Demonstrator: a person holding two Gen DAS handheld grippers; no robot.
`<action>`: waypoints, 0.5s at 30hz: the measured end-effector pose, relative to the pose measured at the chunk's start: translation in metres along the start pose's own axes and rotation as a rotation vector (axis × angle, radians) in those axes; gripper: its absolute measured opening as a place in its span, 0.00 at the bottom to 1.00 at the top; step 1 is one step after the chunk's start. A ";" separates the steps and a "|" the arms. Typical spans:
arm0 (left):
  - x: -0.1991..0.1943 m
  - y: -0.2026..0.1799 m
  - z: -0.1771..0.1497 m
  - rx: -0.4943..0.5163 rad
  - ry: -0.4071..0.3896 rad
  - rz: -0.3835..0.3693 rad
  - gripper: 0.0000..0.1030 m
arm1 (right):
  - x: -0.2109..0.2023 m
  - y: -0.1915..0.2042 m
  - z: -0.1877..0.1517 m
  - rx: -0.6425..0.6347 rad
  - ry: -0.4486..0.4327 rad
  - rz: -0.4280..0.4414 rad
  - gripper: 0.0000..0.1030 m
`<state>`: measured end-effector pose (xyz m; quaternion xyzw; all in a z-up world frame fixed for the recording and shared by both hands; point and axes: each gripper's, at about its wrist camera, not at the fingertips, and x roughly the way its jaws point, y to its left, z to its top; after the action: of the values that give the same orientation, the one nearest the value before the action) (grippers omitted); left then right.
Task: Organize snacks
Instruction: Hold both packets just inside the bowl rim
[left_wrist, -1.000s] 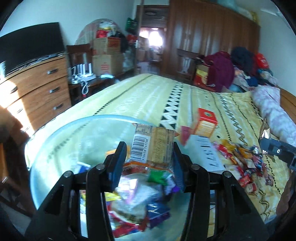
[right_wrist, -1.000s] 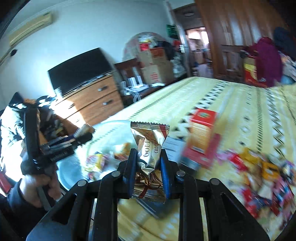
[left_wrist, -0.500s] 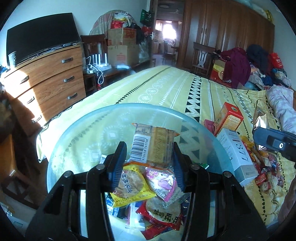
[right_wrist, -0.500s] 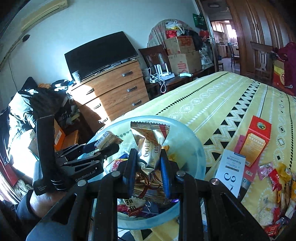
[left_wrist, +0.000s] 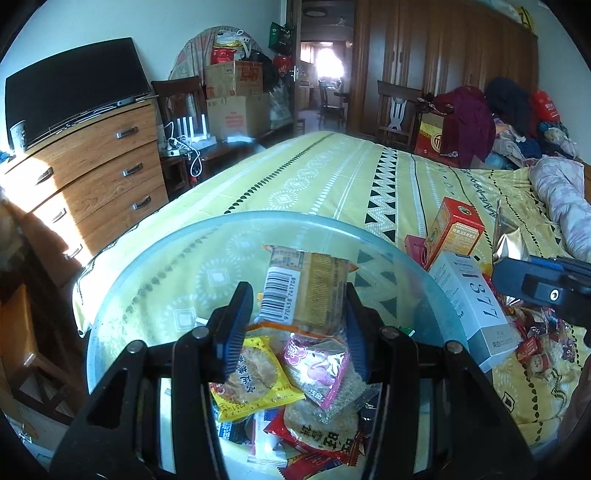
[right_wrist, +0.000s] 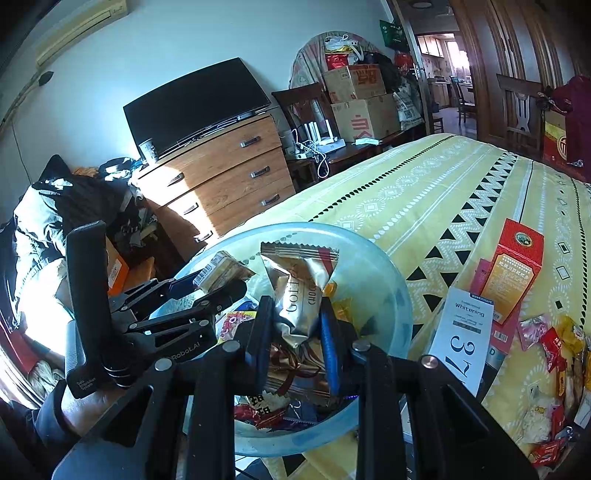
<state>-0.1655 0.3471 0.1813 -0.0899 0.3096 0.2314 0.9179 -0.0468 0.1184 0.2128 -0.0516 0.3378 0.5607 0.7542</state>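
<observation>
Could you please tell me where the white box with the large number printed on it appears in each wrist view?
Left wrist view: white box at right, on the bed beside the bowl.
Right wrist view: white box at lower right, beside the bowl.
Shared landmark: the red-and-orange carton just behind it.

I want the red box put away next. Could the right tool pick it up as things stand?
Probably not yet. The right tool is shut on a gold chocolate packet over the glass bowl, so its jaws are full. The red box stands uncovered on the bed, past the white box.
</observation>
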 end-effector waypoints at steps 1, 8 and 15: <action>0.001 -0.001 0.000 0.001 0.002 -0.001 0.47 | 0.000 -0.001 0.000 0.001 0.001 -0.001 0.27; -0.002 -0.001 -0.001 0.003 0.000 -0.005 0.47 | 0.003 0.000 -0.001 0.005 0.007 0.000 0.27; -0.002 -0.001 -0.001 0.000 0.005 -0.011 0.47 | 0.007 0.001 -0.003 0.002 0.017 0.005 0.27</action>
<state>-0.1674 0.3454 0.1818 -0.0923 0.3113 0.2262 0.9184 -0.0484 0.1232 0.2066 -0.0550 0.3450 0.5618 0.7499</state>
